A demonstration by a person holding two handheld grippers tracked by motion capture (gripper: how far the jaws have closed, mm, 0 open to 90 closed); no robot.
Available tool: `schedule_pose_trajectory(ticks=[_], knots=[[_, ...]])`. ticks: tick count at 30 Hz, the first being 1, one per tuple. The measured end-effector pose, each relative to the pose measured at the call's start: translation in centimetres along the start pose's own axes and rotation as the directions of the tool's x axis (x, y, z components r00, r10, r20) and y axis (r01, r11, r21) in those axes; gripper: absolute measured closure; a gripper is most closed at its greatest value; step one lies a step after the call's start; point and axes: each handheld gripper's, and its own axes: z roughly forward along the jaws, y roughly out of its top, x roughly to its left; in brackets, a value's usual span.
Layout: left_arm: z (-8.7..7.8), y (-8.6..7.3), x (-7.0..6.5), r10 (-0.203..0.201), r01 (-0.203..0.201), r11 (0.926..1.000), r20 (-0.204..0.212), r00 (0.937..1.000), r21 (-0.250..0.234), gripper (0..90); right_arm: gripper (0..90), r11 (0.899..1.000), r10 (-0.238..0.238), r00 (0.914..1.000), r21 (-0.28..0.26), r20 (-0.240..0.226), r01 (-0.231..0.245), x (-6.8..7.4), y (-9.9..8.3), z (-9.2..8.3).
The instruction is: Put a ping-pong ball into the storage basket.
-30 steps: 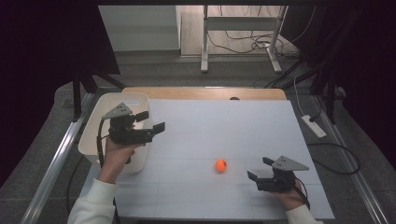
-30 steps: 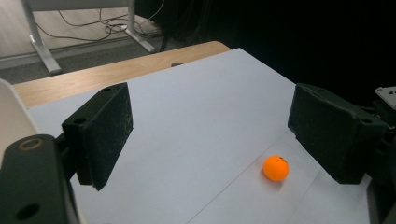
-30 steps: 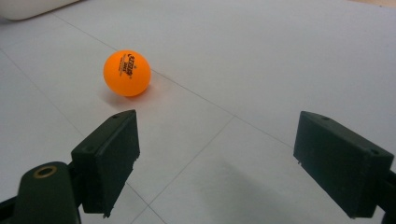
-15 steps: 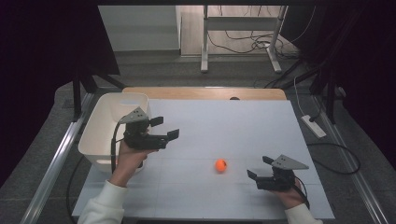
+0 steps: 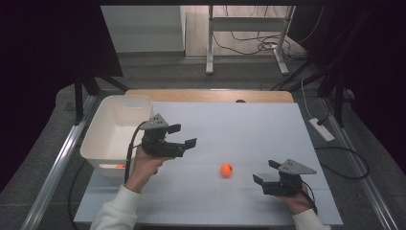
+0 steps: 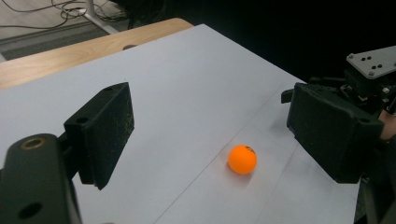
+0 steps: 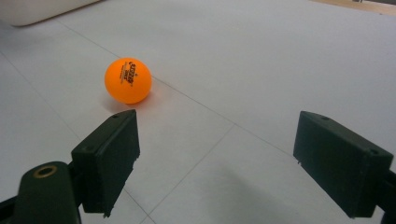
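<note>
- Jaws of the left gripper (image 5: pixel 183 135) stood spread wide with nothing between them, held above the desk (image 5: pixel 249 124) just beside the white bin (image 5: pixel 119 125).
- Jaws of the right gripper (image 5: pixel 266 173) were likewise spread and empty, low over the near right part of the desk.
- An orange ball (image 5: pixel 226 169) lay on the white desk surface between the two grippers, touching neither; it sat nearer the right gripper than the left.
- From the left gripper view, the ball (image 6: pixel 242 159) lay ahead of the open left gripper (image 6: pixel 219 135), in the gap between its jaws but well beyond them, with the other gripper behind at the right edge.
- From the right gripper view, the ball (image 7: pixel 128 80) rested just past the left-hand jaw of the right gripper (image 7: pixel 219 163), printed lettering facing the camera.
- Inside the bin, a small orange thing (image 5: pixel 118 166) showed at the near wall; what it was could not be told.
</note>
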Motion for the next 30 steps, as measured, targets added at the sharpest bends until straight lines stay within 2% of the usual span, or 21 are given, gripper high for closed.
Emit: schedule_pose_trajectory(ticks=[18,30], knots=[[2.9,-1.4,-1.2,0.011,-0.014,0.9985,0.050,0.9987,0.053,15.6,14.5,1.000,-0.003,1.0000,0.002,0.002,0.003,0.0,0.1,0.4],[5.0,-1.6,-2.1,0.028,-0.035,0.9962,0.084,0.9961,0.080,15.7,14.5,1.000,-0.004,1.0000,-0.001,-0.002,0.004,0.1,0.2,0.2]])
